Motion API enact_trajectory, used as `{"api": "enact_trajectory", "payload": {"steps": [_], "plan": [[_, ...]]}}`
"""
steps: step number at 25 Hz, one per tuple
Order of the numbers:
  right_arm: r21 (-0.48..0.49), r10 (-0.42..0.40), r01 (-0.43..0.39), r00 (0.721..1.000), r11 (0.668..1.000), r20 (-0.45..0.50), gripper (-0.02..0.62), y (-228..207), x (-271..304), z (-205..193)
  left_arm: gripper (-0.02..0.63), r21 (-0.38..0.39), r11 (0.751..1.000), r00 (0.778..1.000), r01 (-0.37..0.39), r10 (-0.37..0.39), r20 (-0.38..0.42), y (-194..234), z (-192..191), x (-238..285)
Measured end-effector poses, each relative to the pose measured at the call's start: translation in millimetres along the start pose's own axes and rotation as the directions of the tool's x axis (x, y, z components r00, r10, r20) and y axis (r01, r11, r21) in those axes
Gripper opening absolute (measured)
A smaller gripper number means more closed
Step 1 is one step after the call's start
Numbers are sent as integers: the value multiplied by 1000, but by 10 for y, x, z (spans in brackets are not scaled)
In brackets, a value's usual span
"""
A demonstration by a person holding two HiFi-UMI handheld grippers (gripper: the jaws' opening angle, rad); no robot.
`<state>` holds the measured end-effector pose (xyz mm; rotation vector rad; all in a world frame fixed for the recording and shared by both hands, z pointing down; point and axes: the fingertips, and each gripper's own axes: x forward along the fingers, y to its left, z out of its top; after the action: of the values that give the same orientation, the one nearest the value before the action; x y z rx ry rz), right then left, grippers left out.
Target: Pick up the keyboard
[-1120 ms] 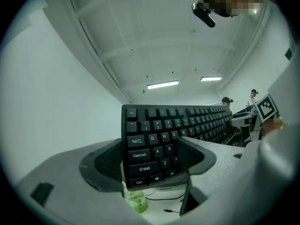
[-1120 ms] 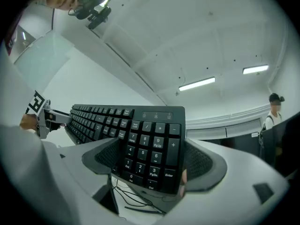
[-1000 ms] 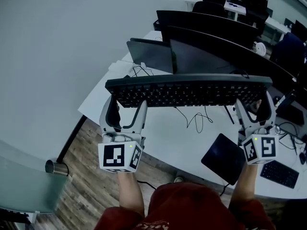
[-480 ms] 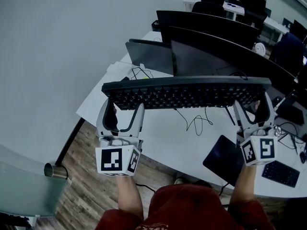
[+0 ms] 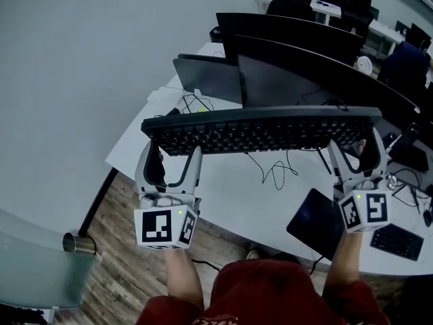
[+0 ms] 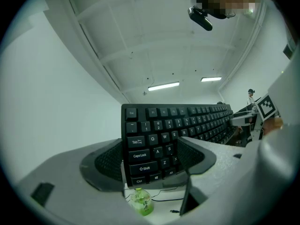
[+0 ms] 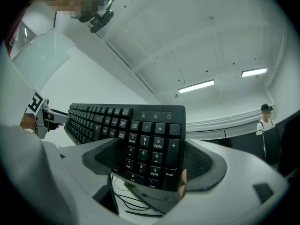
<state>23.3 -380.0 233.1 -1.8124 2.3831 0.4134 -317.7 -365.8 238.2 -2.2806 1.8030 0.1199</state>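
A long black keyboard (image 5: 260, 131) hangs level in the air above the white desk (image 5: 230, 188), keys tilted toward me. My left gripper (image 5: 174, 156) is shut on its left end, and the left gripper view shows the jaws clamped over the Caps Lock and Shift keys (image 6: 149, 157). My right gripper (image 5: 356, 156) is shut on the right end, where the right gripper view shows the number pad (image 7: 150, 151) between the jaws. The keyboard's cable (image 5: 274, 170) trails down onto the desk.
Dark monitors (image 5: 304, 73) stand just behind the keyboard, a laptop (image 5: 206, 76) at their left. A dark tablet (image 5: 314, 222) and a second small keyboard (image 5: 396, 241) lie at the desk's right. A green bottle (image 6: 141, 201) sits below the left gripper. Wood floor (image 5: 128, 249) lies below left.
The keyboard and both grippers have drifted slightly left and up together. Both grips are unchanged.
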Motion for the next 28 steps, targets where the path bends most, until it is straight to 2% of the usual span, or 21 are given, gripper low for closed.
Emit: {"api": "enact_trajectory", "payload": {"steps": [28], "plan": [[1,-13,13,1000,1000,-29,425,18,16,-103,350,-8,1000,999,8,-8,-33,21,-105,53]]}}
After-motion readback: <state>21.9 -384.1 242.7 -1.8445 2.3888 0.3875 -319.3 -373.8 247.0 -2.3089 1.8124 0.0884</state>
